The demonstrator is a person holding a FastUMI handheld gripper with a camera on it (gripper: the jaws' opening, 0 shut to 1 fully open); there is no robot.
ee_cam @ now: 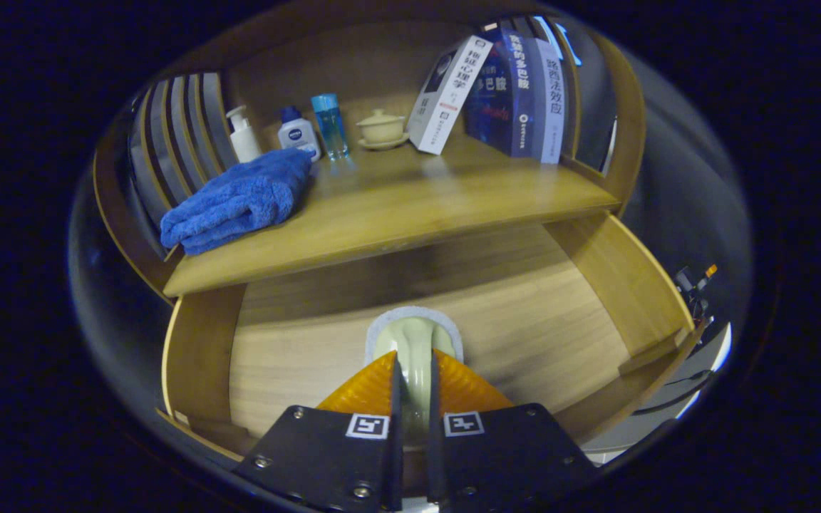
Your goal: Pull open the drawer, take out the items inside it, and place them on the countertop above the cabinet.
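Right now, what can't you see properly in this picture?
- The pale green thing in the tongs: its near part is hidden between the fingers, so its shape is unclear.
- The back of the open drawer: hidden under the countertop.
- The bottle labels: too small to read.
- The drawer's front edge: hidden behind the tongs.

The tool (414, 370) has two ribbed wedge fingers on black plates with silver screws and square black-and-white marker tags
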